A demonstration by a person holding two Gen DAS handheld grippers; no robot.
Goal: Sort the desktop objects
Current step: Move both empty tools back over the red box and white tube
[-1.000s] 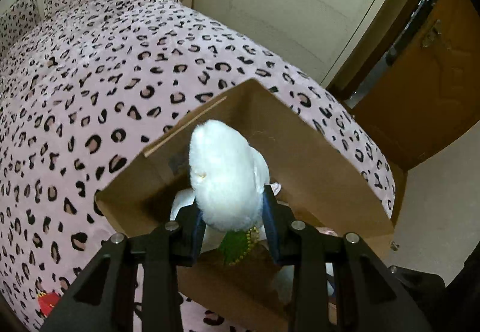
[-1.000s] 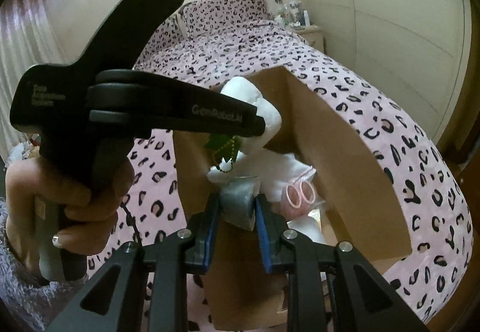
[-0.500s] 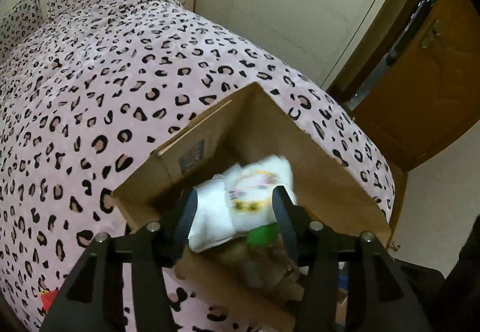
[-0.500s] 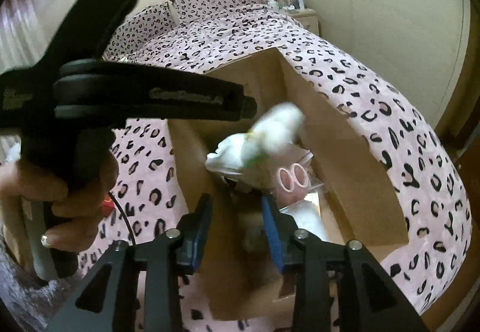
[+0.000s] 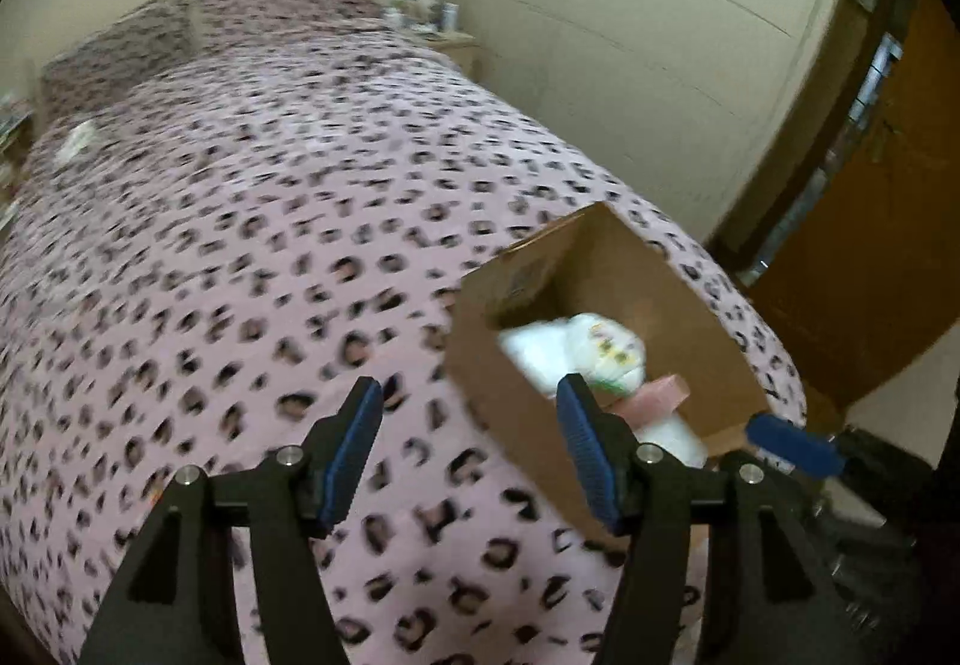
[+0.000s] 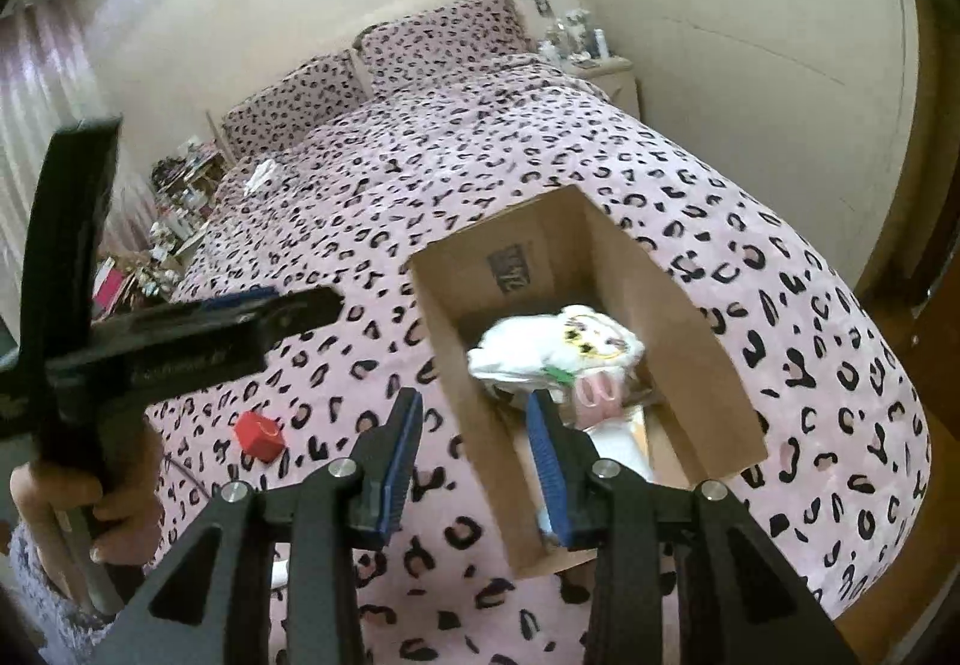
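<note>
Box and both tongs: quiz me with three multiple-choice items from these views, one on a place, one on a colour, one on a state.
1. Where is the white plush toy?
A. inside the box
B. on a pillow
C. in the left tongs

2. What colour is the small block on the bed?
A. green
B. red
C. yellow

3. How are the right tongs?
A. shut on the toy
B. shut on the box
C. open, holding nothing

Answers: 1 A, the toy lies among the box's contents. 2 B, the block is plainly red. 3 C, their blue pads stand apart with nothing between them.
</note>
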